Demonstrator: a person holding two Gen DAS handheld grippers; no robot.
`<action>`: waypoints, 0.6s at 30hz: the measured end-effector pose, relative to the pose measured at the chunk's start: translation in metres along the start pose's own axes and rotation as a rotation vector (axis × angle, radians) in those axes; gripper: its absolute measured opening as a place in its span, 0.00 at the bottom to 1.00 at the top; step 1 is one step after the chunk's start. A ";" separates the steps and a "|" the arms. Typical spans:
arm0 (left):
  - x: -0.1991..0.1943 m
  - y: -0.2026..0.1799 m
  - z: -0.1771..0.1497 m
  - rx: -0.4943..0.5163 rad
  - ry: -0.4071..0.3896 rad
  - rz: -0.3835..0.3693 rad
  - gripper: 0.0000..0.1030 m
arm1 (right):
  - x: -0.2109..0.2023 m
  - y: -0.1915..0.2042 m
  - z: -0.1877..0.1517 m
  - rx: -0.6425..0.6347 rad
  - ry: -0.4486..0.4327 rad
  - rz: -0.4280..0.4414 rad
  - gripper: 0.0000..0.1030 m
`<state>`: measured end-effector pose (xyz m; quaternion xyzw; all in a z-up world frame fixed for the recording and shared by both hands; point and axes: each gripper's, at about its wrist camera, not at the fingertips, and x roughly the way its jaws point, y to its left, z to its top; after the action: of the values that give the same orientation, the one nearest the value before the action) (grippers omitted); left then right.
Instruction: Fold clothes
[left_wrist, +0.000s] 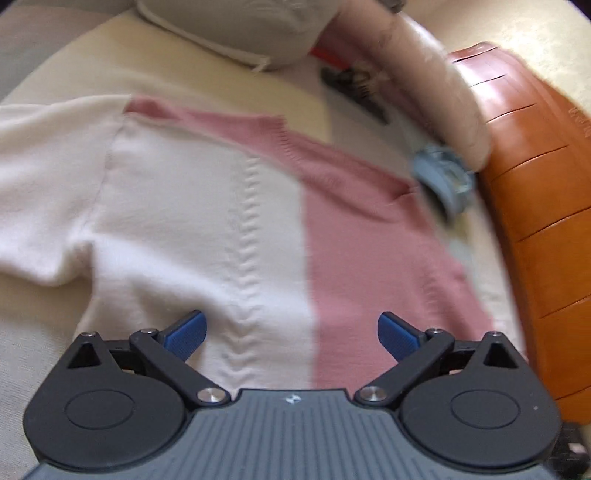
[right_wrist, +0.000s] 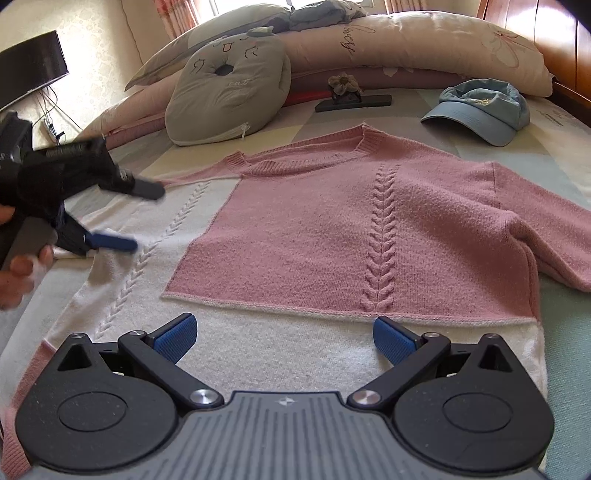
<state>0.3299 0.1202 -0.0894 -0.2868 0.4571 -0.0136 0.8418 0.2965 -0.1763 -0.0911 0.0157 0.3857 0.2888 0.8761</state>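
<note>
A pink and white knitted sweater (right_wrist: 369, 221) lies spread flat on the bed, neck towards the pillows, with a braided cable down each half. My right gripper (right_wrist: 284, 336) hovers open over its white hem, nothing between the blue pads. My left gripper (left_wrist: 291, 336) is open above the white half of the sweater (left_wrist: 192, 221), near the armpit of the white sleeve. In the right wrist view the left gripper (right_wrist: 144, 218) shows at the left edge, held by a hand, its fingers apart over the white side.
A grey cat-face cushion (right_wrist: 229, 92) and long pillows (right_wrist: 406, 40) lie beyond the collar. A light blue cap (right_wrist: 480, 110) rests at the far right, a dark flat holder with a flower (right_wrist: 351, 101) in the middle. An orange wooden bed frame (left_wrist: 535, 221) borders the right side.
</note>
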 end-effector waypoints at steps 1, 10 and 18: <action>0.002 0.003 0.002 0.001 -0.025 0.005 0.96 | 0.000 0.000 0.000 -0.003 0.000 -0.001 1.00; -0.001 -0.009 0.034 -0.025 -0.108 0.061 0.97 | -0.002 0.000 0.000 -0.006 -0.003 -0.001 1.00; 0.023 -0.005 0.042 -0.028 -0.060 0.070 0.97 | -0.001 -0.001 0.001 0.000 -0.001 0.001 1.00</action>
<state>0.3772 0.1296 -0.0866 -0.2828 0.4418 0.0308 0.8508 0.2976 -0.1775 -0.0902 0.0161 0.3853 0.2894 0.8761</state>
